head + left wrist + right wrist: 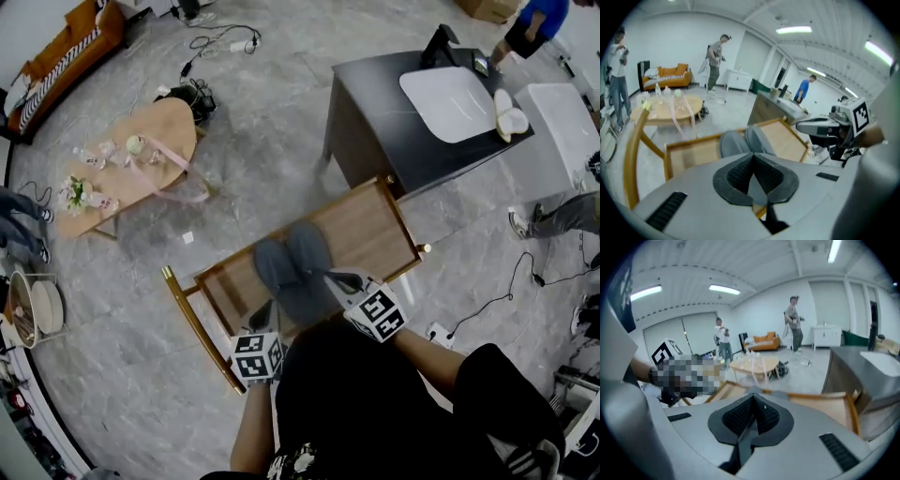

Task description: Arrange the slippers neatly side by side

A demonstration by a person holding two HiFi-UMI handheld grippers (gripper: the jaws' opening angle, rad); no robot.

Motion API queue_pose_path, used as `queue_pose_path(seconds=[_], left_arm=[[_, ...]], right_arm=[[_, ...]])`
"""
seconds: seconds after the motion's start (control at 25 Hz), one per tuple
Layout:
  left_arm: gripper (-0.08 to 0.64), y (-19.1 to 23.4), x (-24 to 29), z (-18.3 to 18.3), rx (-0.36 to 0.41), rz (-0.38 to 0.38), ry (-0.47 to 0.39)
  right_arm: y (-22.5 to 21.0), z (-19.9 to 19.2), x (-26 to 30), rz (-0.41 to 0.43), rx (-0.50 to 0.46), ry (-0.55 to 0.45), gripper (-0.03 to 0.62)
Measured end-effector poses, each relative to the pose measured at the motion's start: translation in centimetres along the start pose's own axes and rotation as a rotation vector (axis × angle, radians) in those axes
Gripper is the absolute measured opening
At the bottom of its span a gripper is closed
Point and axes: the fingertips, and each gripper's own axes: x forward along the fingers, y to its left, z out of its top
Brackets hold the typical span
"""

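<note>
Two grey slippers, the left one (274,265) and the right one (309,251), lie side by side and touching on a wooden shelf with a gold frame (370,225), toes pointing away from me. My left gripper (262,315) is shut and empty, just short of the left slipper's heel. My right gripper (332,277) is shut too, its tips at the right slipper's heel edge; I cannot tell if they touch. In the left gripper view both slippers (740,142) lie just beyond the shut left gripper (753,158). The right gripper (752,401) shows closed pads with nothing between them.
A dark grey table (375,103) holding a white tray (448,101) stands behind the shelf to the right. A round wooden coffee table (131,164) with bottles is at the left. Cables (220,39) lie on the floor. People stand far off.
</note>
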Motion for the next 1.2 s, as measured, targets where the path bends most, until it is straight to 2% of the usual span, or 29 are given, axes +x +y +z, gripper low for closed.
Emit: queue_pose_path(seconds=[0.2,0.28,0.4,0.52,0.68,0.8,1.2], left_arm=[[0.002,-1.9,-9.3,15.1,0.187,0.137,-0.480],[0.002,-3.0,-13.4,18.8,0.229,0.179,-0.640],[0.002,-4.1,-17.8,21.7,0.274,0.229,-0.782],[0.002,-4.7,-20.2,22.7,0.292,0.253,-0.830],[0.002,-5.4,-21.1,22.9,0.324,0.259,-0.835],[0.002,-5.4,-20.8,22.7,0.328,0.250,-0.832],[0.002,-5.0,-20.6,22.7,0.319,0.235,-0.843]], right_arm=[[0.9,15.6,-5.7,-0.077,-0.135,-0.410,-0.002],[2.3,19.9,-8.0,-0.091,-0.156,-0.532,-0.002],[3.8,23.5,-10.9,-0.131,-0.183,-0.643,-0.002],[4.2,23.9,-12.1,-0.178,-0.211,-0.650,-0.002],[3.3,22.2,-12.1,-0.218,-0.199,-0.595,-0.002],[3.3,21.6,-12.4,-0.246,-0.204,-0.595,-0.003],[3.4,21.5,-12.1,-0.250,-0.210,-0.594,-0.003]])
